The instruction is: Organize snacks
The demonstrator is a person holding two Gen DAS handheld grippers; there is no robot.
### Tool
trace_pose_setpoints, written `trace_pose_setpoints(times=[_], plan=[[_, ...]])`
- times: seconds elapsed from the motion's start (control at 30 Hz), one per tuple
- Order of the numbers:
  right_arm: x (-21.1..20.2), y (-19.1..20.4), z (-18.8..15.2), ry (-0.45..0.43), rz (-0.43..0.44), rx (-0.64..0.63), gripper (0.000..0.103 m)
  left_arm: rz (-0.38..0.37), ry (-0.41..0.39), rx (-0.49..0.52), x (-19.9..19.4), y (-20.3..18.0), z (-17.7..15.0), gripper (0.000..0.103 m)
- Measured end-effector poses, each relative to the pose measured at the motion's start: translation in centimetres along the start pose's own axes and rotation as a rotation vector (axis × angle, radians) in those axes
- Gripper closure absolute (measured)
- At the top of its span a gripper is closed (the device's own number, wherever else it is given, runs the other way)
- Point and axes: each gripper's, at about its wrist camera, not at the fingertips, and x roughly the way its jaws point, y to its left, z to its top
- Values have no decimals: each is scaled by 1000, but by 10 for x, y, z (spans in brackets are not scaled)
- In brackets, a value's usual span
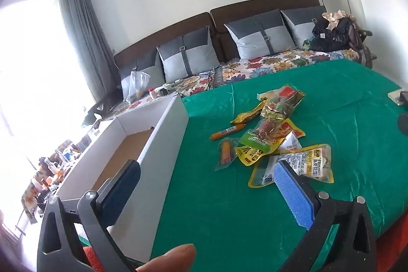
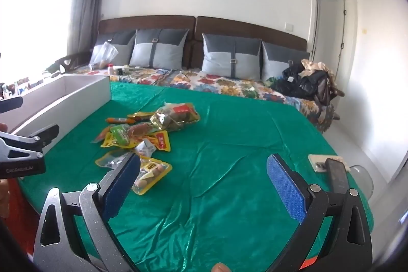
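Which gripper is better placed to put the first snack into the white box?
Probably left. The left gripper, open, sits between the white box and the snack pile; the right gripper is farther from the box.

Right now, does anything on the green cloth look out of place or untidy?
Yes. The snack packets lie in a loose heap on the green cloth, overlapping at odd angles, with one sausage stick at its edge. The white box beside them looks empty.
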Motion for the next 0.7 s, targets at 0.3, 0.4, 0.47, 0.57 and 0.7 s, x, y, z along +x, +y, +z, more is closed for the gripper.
trace_pose_setpoints(times=[0.3,0.4,0.47,0.57,0.7], plan=[[8,-19,-8,-69,32,-14,2,-133,105,-46,6,-3,1,0],[11,-12,-13,-56,20,-52,2,-139,124,-75,9,-1,-1,0],[11,-15,-12,-42,36,-25,2,-142,146,-97,12,2,-4,0],[12,-16,-12,-25,31,-21,2,-151,185,-130,22,6,-9,0],[17,-13,-16,-7,8,-60,2,-159,208,-164,28,13,-14,0]])
